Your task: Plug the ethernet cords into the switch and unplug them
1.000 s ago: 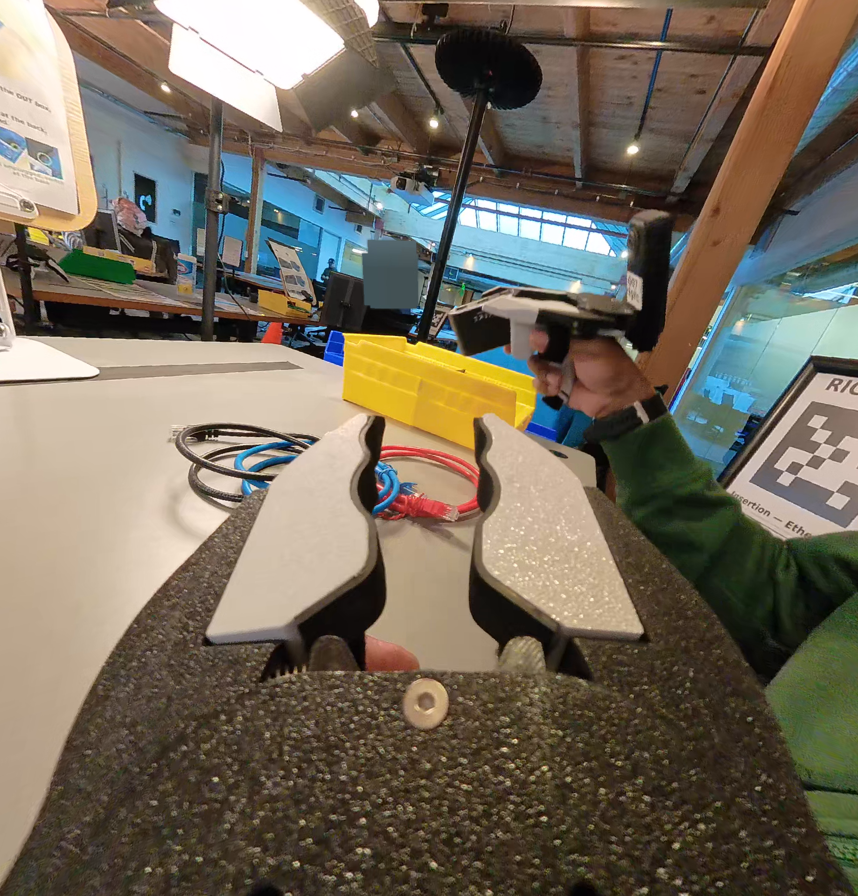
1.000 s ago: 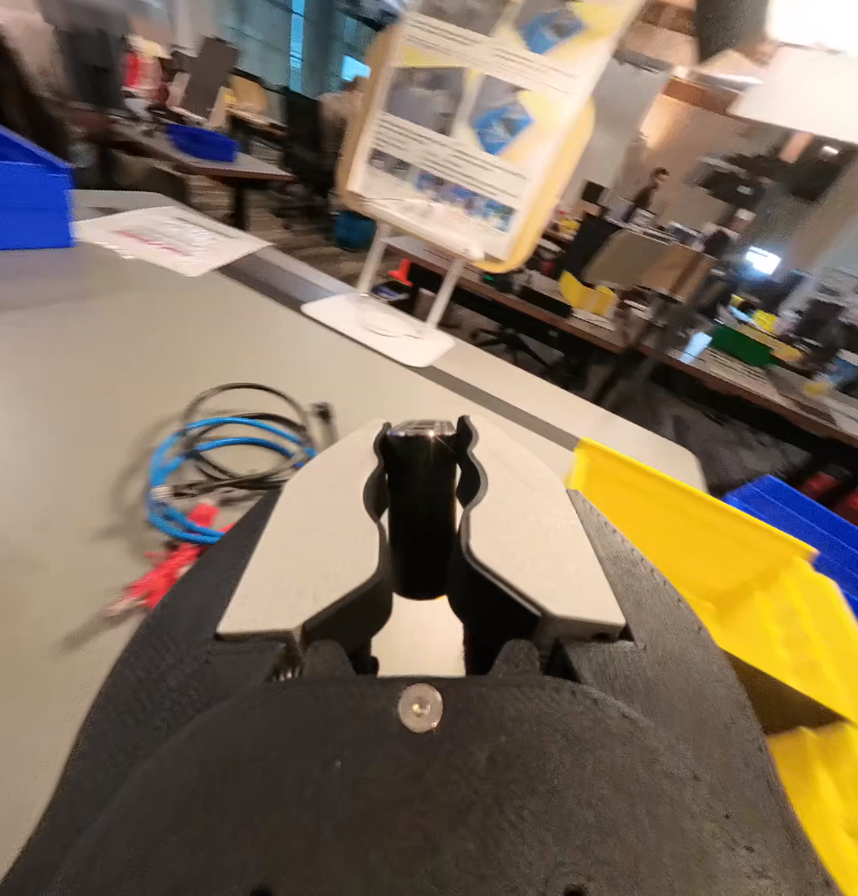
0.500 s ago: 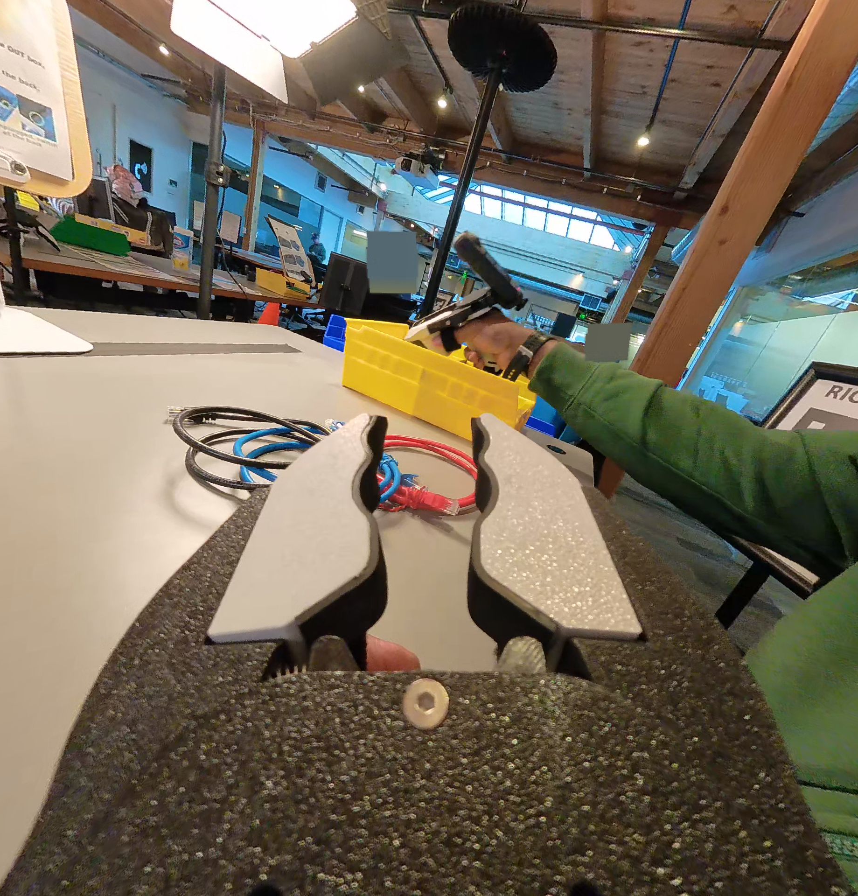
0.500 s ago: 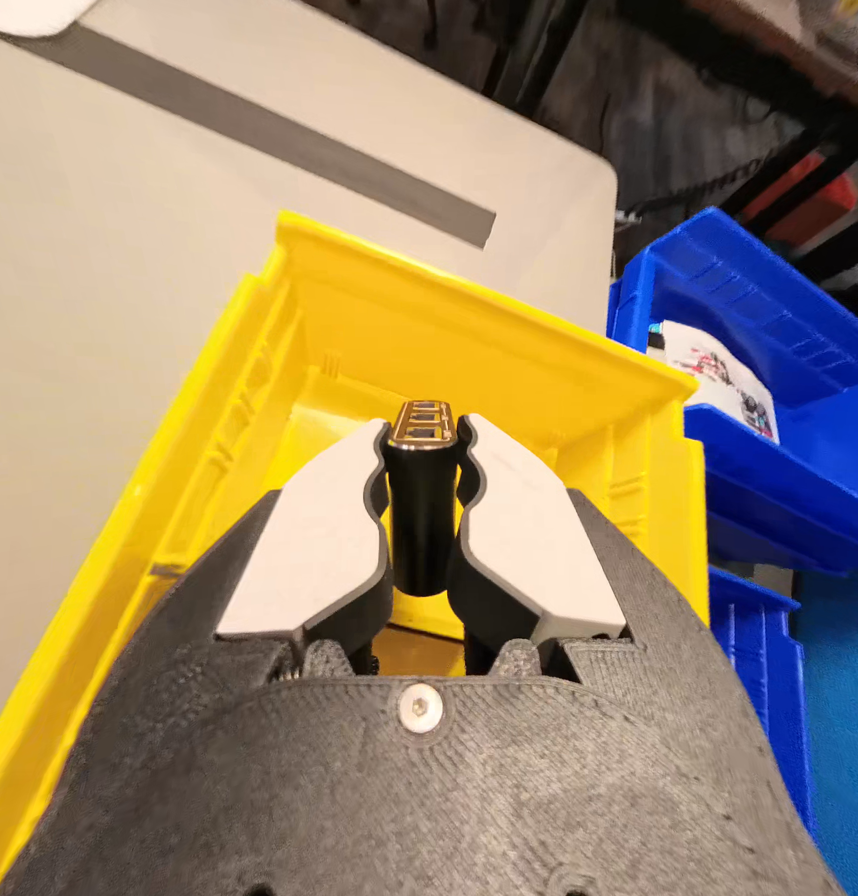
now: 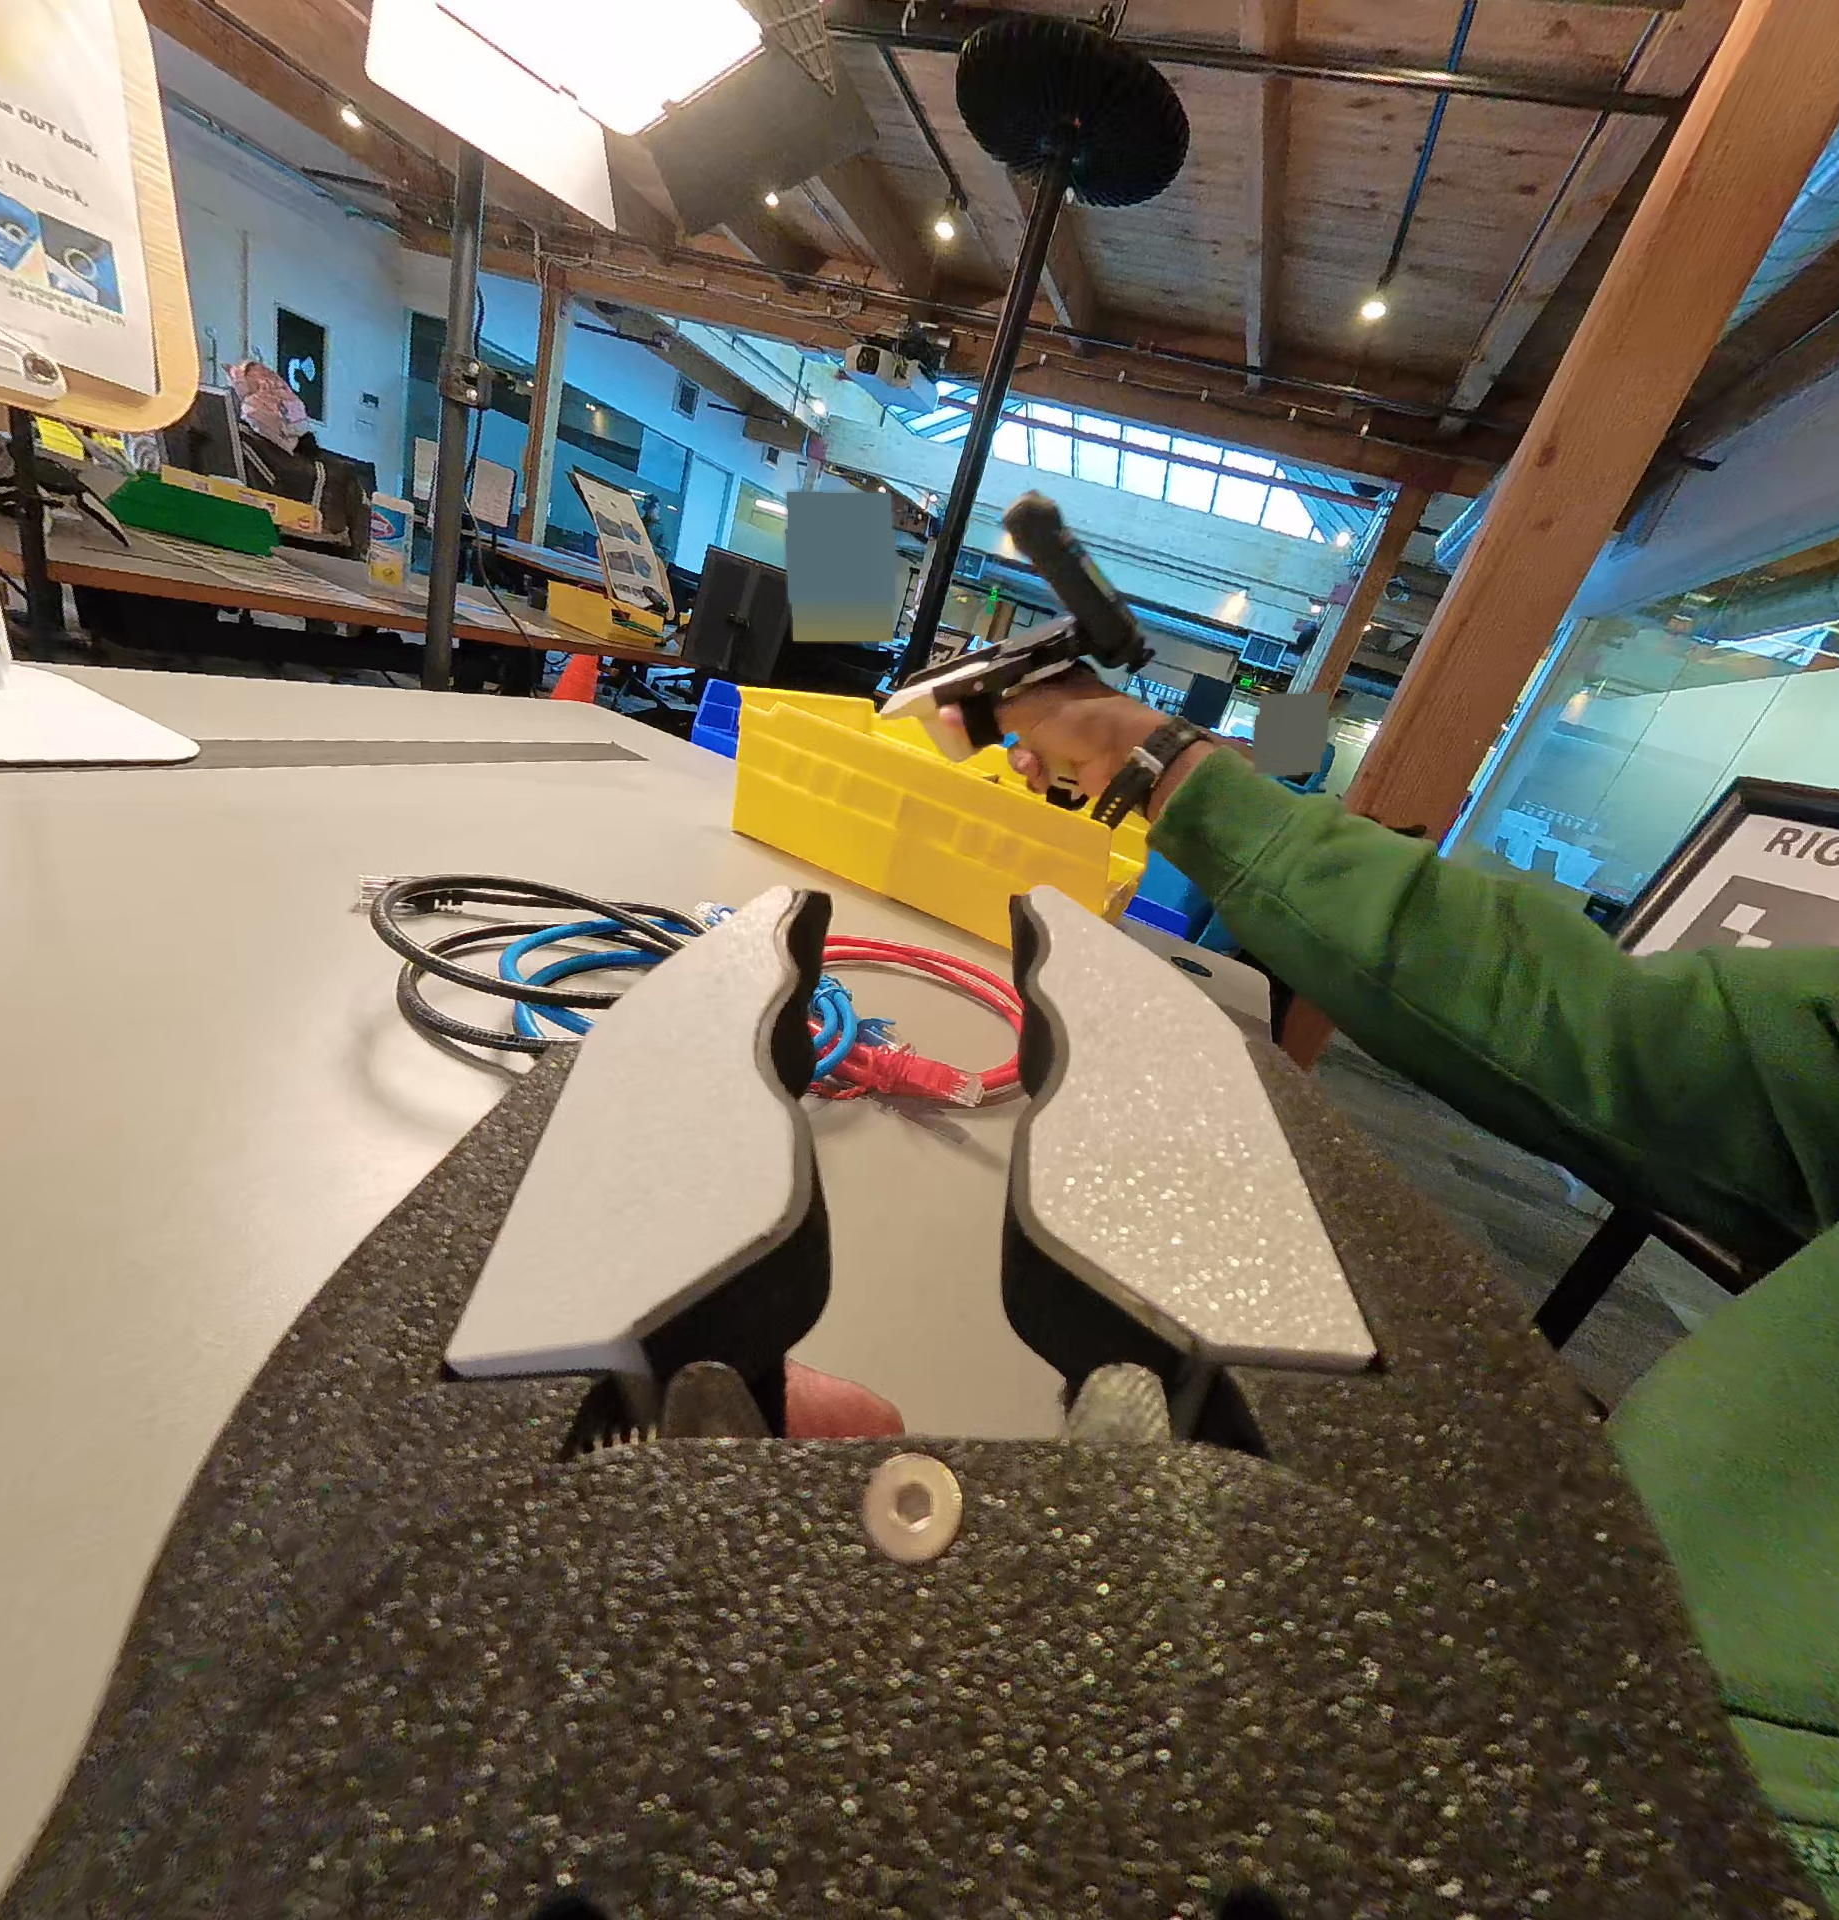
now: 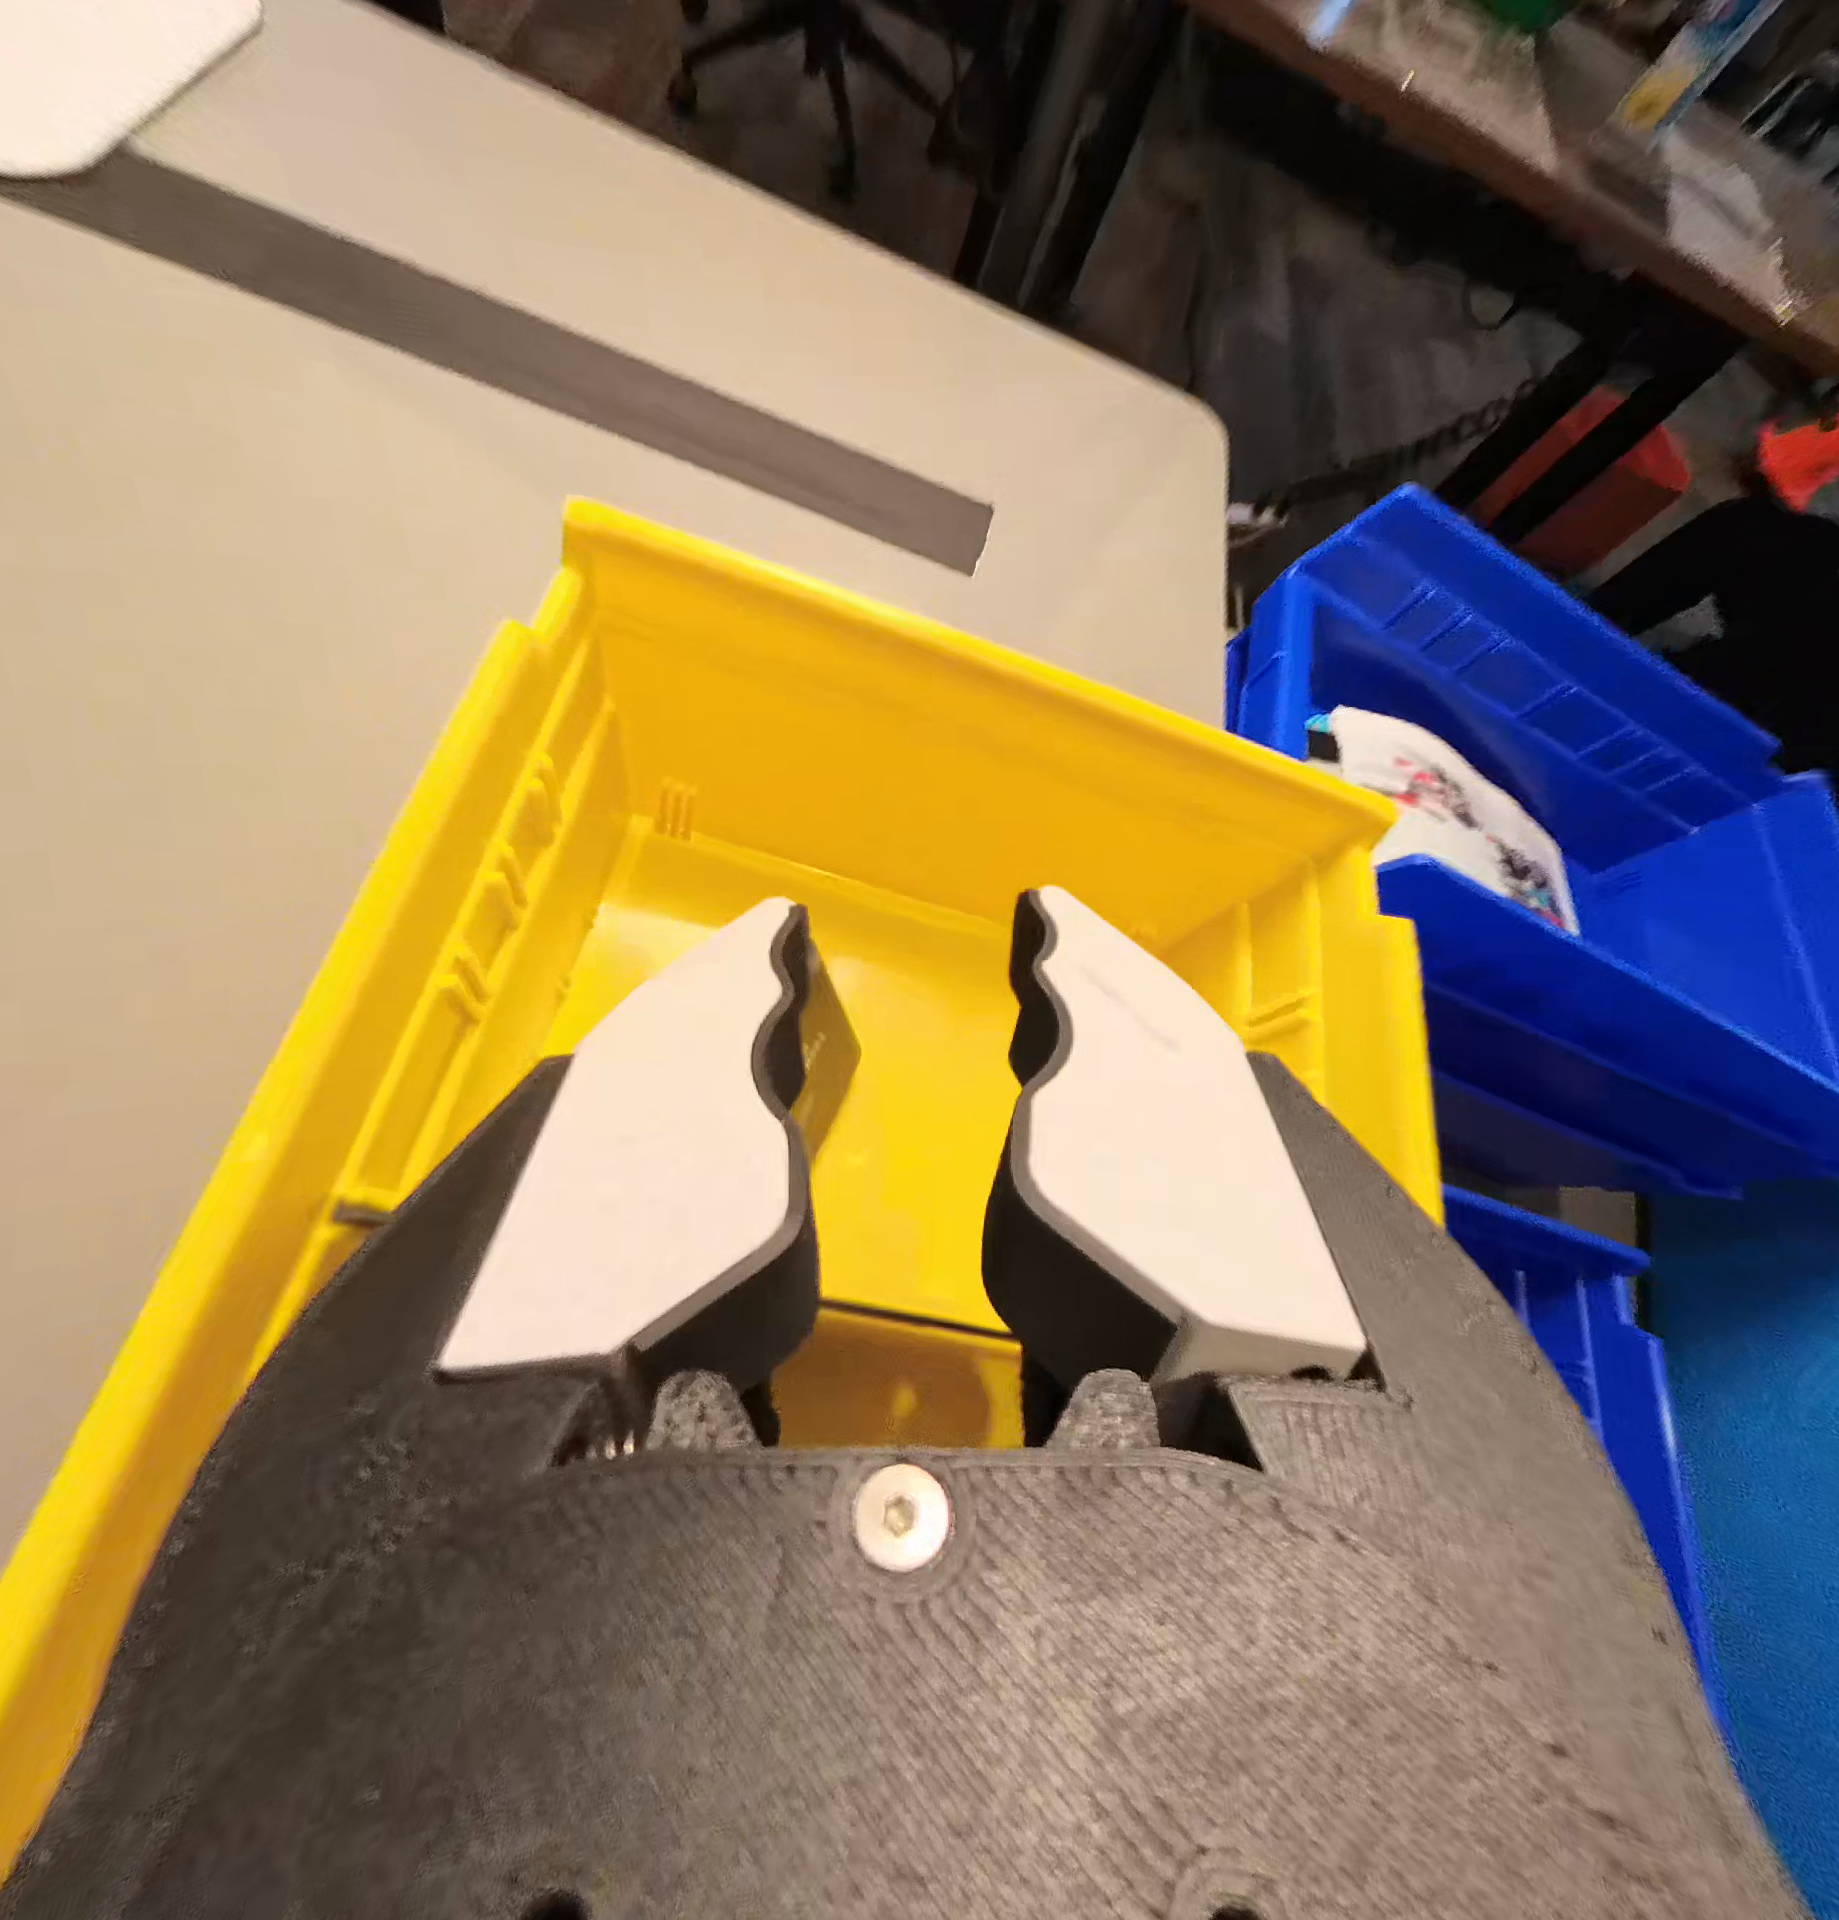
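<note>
My left gripper [image 5: 915, 914] is open and empty, held low over the grey table. It points at a loose pile of ethernet cords just ahead: a black one [image 5: 427, 997], a blue one [image 5: 572, 961] and a red one [image 5: 925, 1070]. My right gripper [image 6: 910, 920] is open over the inside of a yellow bin [image 6: 956, 665]. The black switch [image 6: 827, 1049] lies in the bin, mostly hidden behind the left finger. In the left wrist view the right gripper [image 5: 925, 691] dips into the yellow bin [image 5: 894, 821].
Blue bins [image 6: 1580, 935] stand past the table edge to the right of the yellow bin, one with a printed packet inside. A sign stand's white base [image 5: 53, 717] sits at the far left. A green-sleeved arm [image 5: 1517, 987] crosses the right side. A framed sign [image 5: 1777, 883] stands right. Spacing between my two grippers at the tips: around 50 cm.
My right gripper swung from over the cords to the yellow bin, then opened and let go of the black switch into it. My left gripper has hardly moved.
</note>
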